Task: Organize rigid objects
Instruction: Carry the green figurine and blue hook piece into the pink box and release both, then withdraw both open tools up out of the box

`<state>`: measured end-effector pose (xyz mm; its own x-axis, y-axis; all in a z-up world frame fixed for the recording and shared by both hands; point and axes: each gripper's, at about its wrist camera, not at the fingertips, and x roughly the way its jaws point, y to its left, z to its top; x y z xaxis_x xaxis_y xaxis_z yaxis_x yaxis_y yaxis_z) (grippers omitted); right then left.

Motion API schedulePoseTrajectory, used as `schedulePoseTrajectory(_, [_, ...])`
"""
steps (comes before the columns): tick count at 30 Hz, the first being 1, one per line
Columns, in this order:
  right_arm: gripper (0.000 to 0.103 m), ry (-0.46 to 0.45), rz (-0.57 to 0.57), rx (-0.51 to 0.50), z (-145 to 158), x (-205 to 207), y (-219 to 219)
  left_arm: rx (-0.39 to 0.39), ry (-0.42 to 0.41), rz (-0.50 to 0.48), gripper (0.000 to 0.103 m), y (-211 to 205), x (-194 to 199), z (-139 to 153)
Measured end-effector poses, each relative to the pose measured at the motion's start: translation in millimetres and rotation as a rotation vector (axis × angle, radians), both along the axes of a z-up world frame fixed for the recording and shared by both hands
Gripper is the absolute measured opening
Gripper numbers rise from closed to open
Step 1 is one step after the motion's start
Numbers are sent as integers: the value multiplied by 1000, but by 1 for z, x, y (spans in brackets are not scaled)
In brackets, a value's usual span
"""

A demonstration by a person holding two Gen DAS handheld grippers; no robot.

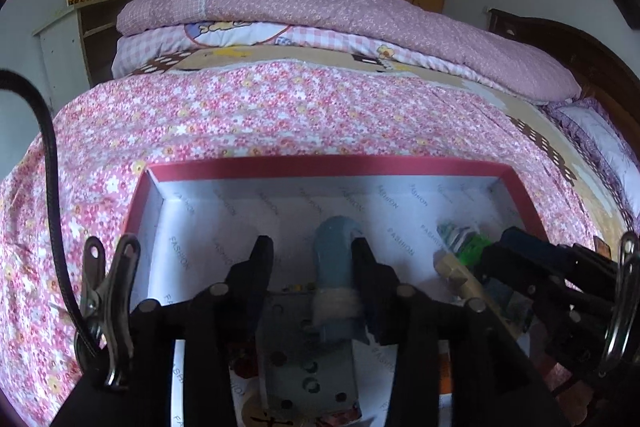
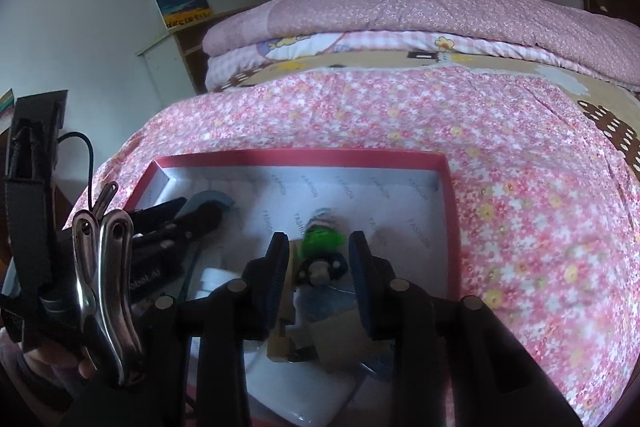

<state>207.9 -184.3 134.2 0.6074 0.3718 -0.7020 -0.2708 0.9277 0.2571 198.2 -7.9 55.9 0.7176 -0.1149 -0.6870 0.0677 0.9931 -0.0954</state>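
A red box lined with white paper lies on the flowered bed sheet. My left gripper hangs over the box's left half, open. A blue-grey handled tool with a perforated metal plate lies between its fingers, against the right finger, with a gap on the left. My right gripper is over the same box, open, with a small green-headed toy figure on a beige card between its pads and space on either side. The figure also shows beside the left gripper.
Folded pink quilts are stacked at the back of the bed. A wooden headboard stands at the right and a shelf at the left. A black cable hangs at the left. A white flat object lies in the box.
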Motion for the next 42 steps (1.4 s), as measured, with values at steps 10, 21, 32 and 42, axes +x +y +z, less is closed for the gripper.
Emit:
schedulePoseTrajectory(10, [53, -8, 0, -6, 2, -4, 4, -12, -7, 27, 46, 6, -6, 6])
schedulePoseTrajectory(21, [57, -44, -5, 2, 21, -22, 7, -8, -27, 28, 46, 7, -28, 20])
schedulePoseTrajectory(32, [57, -57, -8, 11, 33, -45, 7, 4, -39, 18, 46, 1, -55, 31])
schedulePoseTrajectory(42, [57, -52, -16, 25, 38, -70, 4, 1, -47, 21, 46, 0, -83, 39])
